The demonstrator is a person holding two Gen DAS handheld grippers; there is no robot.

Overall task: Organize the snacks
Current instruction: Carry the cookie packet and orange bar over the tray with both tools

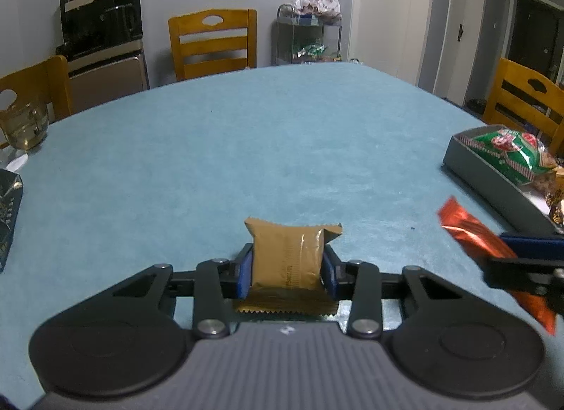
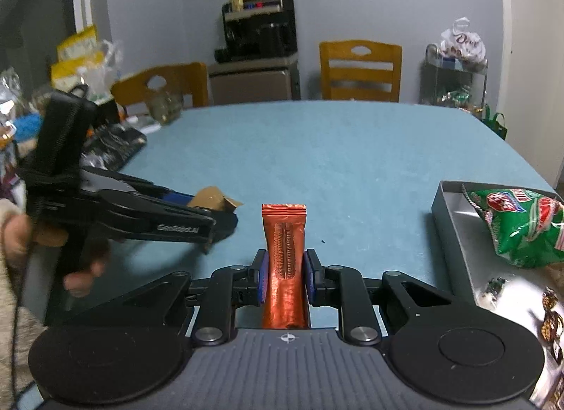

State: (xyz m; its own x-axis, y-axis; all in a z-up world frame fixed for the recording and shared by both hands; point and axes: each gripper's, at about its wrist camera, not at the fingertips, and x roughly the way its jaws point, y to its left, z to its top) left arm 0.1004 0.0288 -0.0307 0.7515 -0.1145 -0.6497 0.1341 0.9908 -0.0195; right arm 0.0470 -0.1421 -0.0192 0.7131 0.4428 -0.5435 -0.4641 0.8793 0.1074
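Observation:
My left gripper (image 1: 287, 262) is shut on a gold-brown snack packet (image 1: 287, 255) and holds it above the blue tablecloth (image 1: 246, 149). My right gripper (image 2: 284, 269) is shut on an orange foil snack bar (image 2: 284, 244), held upright above the table. In the right wrist view the left gripper (image 2: 215, 221) is at the left with the gold-brown packet (image 2: 209, 198) sticking out. In the left wrist view the orange bar (image 1: 472, 233) shows at the right edge. A grey tray (image 2: 454, 233) at the right holds a green snack bag (image 2: 521, 226) and small wrapped candies (image 2: 550, 318).
Yellow wooden chairs (image 1: 213, 43) stand around the table. A glass jar (image 1: 24, 124) and a dark box (image 1: 7, 216) sit at the table's left. A black appliance (image 1: 102, 22) and a wire rack (image 1: 308, 36) with snacks stand by the far wall.

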